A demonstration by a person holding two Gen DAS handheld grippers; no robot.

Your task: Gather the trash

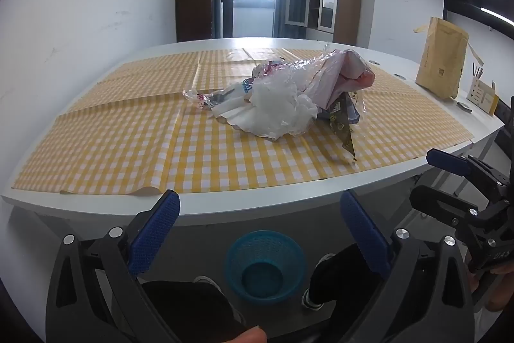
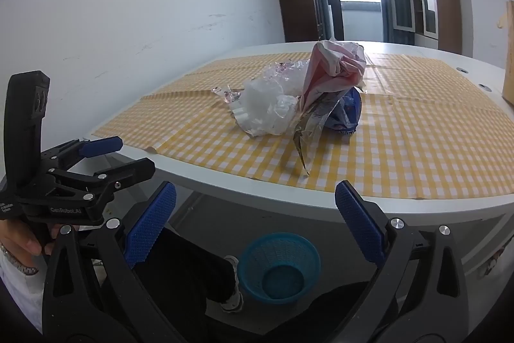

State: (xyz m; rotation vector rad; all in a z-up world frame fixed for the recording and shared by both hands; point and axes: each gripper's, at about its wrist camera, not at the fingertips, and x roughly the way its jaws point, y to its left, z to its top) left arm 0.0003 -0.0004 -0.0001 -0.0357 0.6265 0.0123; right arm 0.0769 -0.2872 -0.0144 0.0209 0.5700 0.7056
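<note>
Wrappers (image 1: pixel 282 98) are heaped mid-table; both grippers (image 1: pixel 260 233) (image 2: pixel 255 222) are held wide open at the near edge, above a basket (image 1: pixel 264 266), ready for collecting.

Trash pile (image 1: pixel 282 98) – glossy crinkled plastic; basket (image 1: pixel 264 266) – perforated plastic.

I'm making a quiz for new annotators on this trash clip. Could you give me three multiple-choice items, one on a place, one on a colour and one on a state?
1. Where is the basket?
A. On the table
B. On the floor below the table's near edge
C. On a chair

2. What colour is the checked tablecloth?
A. Yellow and white
B. Red and white
C. Green and white

3. How are both grippers?
A. Both shut on trash
B. One holds a bag
C. Both open and empty

Answers:
1 B: the blue basket sits low, under the table.
2 A: the tablecloth shows yellow checks.
3 C: left gripper and right gripper have their fingers spread, short of the trash pile.
</note>
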